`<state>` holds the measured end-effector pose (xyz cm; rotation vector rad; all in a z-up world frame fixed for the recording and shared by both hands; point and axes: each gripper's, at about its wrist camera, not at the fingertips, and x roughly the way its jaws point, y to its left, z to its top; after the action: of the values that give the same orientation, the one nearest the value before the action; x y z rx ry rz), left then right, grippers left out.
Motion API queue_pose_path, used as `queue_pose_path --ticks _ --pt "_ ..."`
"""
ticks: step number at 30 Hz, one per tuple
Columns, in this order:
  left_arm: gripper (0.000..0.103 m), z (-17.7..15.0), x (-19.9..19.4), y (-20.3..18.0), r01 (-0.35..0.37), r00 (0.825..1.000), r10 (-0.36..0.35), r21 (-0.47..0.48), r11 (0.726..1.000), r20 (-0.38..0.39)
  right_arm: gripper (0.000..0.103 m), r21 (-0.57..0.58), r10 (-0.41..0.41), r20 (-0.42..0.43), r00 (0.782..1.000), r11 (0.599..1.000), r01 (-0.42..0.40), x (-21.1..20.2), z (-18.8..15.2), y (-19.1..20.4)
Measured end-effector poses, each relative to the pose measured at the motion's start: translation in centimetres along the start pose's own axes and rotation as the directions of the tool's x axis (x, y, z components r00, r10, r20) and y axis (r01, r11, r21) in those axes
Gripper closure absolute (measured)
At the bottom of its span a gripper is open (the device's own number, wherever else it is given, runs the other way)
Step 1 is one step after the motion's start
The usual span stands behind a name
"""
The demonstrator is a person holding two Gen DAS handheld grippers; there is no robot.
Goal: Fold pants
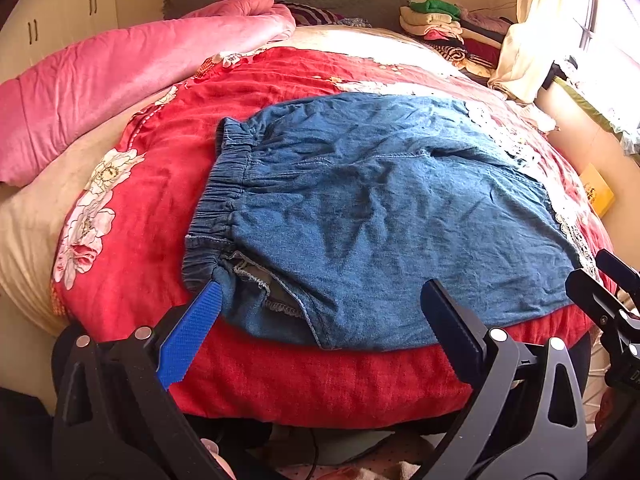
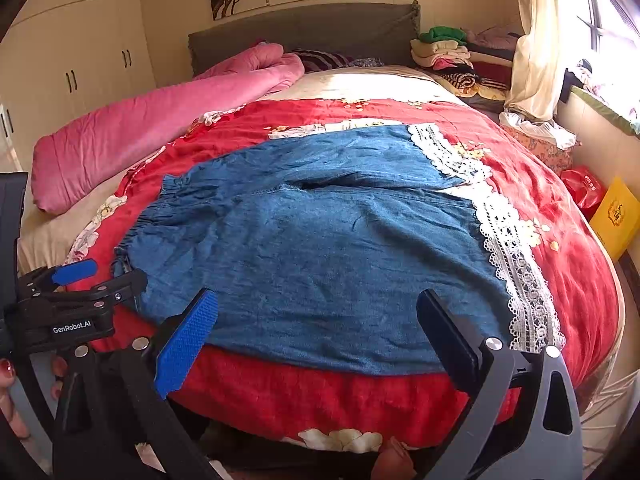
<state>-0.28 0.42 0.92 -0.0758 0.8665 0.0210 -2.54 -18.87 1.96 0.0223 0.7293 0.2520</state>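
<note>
Blue denim pants (image 1: pixel 380 216) with an elastic waistband (image 1: pixel 224 188) on the left and white lace cuffs (image 2: pixel 508 248) on the right lie flat on a red floral quilt (image 1: pixel 320 380). The pants also show in the right wrist view (image 2: pixel 320 248). My left gripper (image 1: pixel 320 300) is open, just above the near edge of the pants by the waistband corner. My right gripper (image 2: pixel 318 312) is open over the near edge of the near leg. Each gripper shows at the edge of the other's view: the right gripper (image 1: pixel 608 280) and the left gripper (image 2: pixel 96 276).
A pink blanket (image 1: pixel 120 80) lies along the bed's left side. Folded clothes (image 2: pixel 452 56) are stacked at the far right by the grey headboard (image 2: pixel 304 28). A curtain (image 2: pixel 536 40) and window are on the right. A yellow box (image 2: pixel 616 216) stands on the floor beside the bed.
</note>
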Motion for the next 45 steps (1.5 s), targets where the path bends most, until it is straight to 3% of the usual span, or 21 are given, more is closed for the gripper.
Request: queue_pose_path --ticks 45 --pt "0.009 0.18 0.08 0.55 -0.016 1.0 0.016 -0.001 1.0 0.009 0.004 -0.001 0.006 -0.009 1.0 1.0 -0.006 0.68 -0.09 0.24"
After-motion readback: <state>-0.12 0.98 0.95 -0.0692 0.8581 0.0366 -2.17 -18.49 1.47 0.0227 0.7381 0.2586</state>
